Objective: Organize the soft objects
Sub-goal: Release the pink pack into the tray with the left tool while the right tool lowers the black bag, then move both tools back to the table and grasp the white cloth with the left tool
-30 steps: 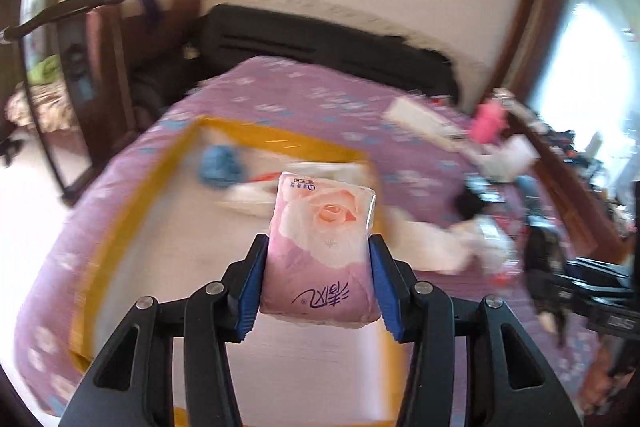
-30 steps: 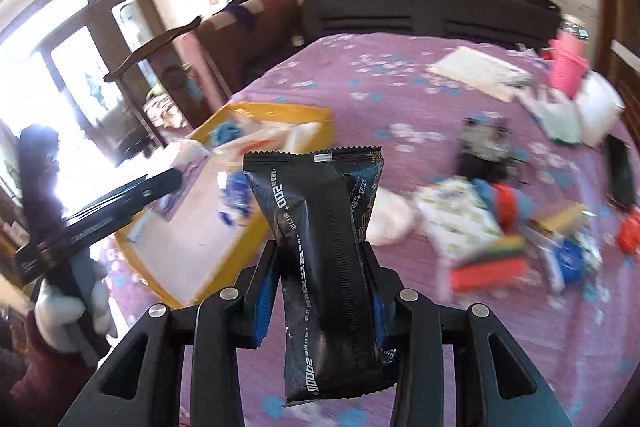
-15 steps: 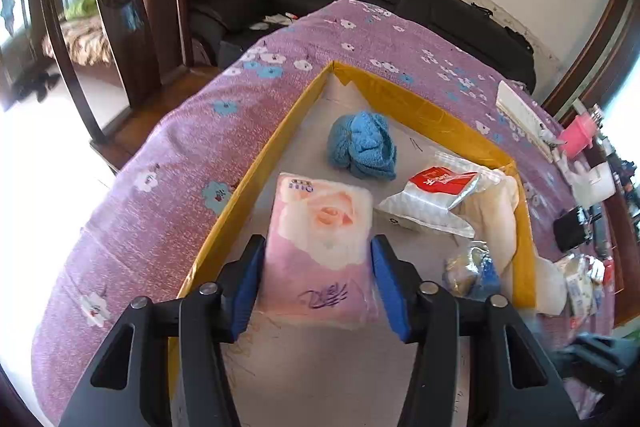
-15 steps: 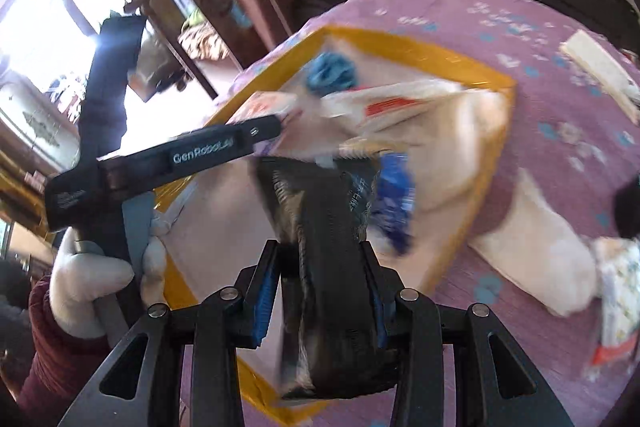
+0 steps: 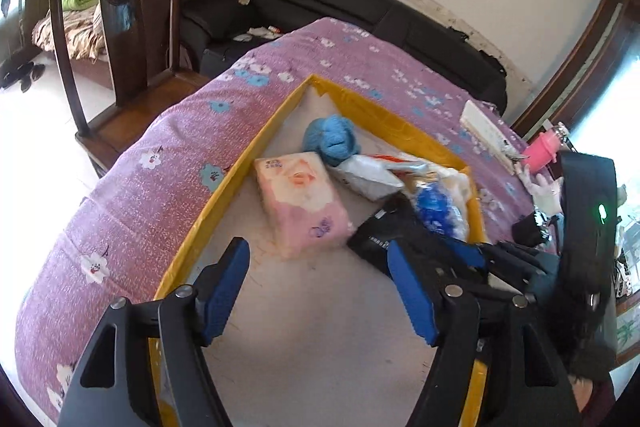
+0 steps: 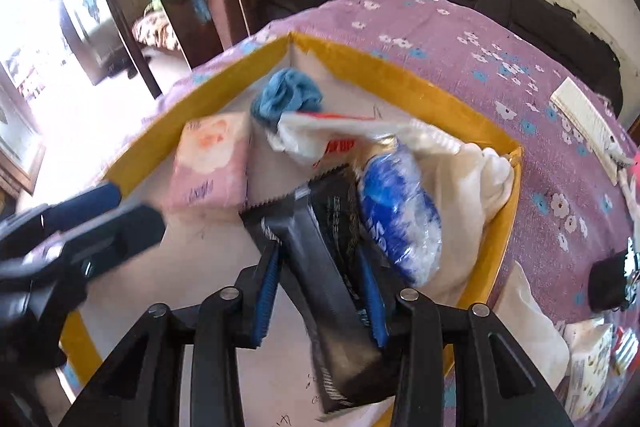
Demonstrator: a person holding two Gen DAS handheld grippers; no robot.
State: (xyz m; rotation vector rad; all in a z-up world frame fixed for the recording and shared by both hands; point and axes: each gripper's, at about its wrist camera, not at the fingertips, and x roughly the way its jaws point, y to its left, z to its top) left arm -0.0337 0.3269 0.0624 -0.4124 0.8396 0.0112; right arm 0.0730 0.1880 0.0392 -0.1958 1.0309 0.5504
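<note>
A yellow-walled tray [image 5: 224, 183] [image 6: 400, 75] lies on the purple flowered bed. In it lie a pink tissue pack [image 5: 300, 199] [image 6: 212, 163], a blue cloth ball [image 5: 332, 139] [image 6: 286, 95], a white and red packet [image 5: 372, 175] [image 6: 320, 135], a blue and clear bag [image 5: 436, 207] [image 6: 400, 215] and a cream cloth [image 6: 472, 187]. My left gripper [image 5: 320, 291] is open and empty just behind the tissue pack. My right gripper [image 6: 320, 287] is shut on a black snack packet [image 6: 324, 259] [image 5: 384, 231], low over the tray floor beside the blue bag.
A dark wooden chair [image 5: 120, 7] stands left of the bed, a black sofa [image 5: 360, 15] behind it. On the bed right of the tray lie a white box [image 5: 484, 131], a pink cup [image 5: 544, 147], a white cloth [image 6: 532, 315] and several small packets [image 6: 592, 359].
My left gripper has opened and left the pink tissue pack lying in the tray. My right gripper has carried the black packet down into the tray beside the blue bag.
</note>
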